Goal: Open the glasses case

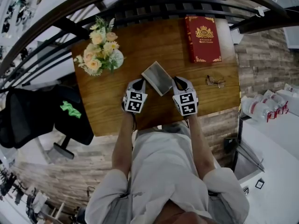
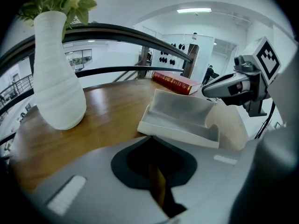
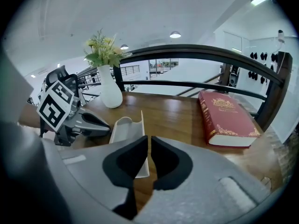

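Black chair (image 1: 28, 115) at left, dark railing (image 1: 140, 6) behind the wooden table (image 1: 140, 36). On it: flower vase (image 1: 100, 52); left gripper (image 1: 139, 81), jaws nearly together on the near edge of the glasses case (image 1: 158, 77), open at mid-table; right gripper (image 1: 177, 81) pinching its raised lid; red book (image 1: 202, 38); glasses (image 1: 216, 81). Plank floor (image 1: 266, 55).

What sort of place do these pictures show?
Probably an upper gallery or landing in a bright, office-like building. A small wooden table stands against a curved dark railing, with an office chair beside it. White halls with ceiling lights lie beyond.
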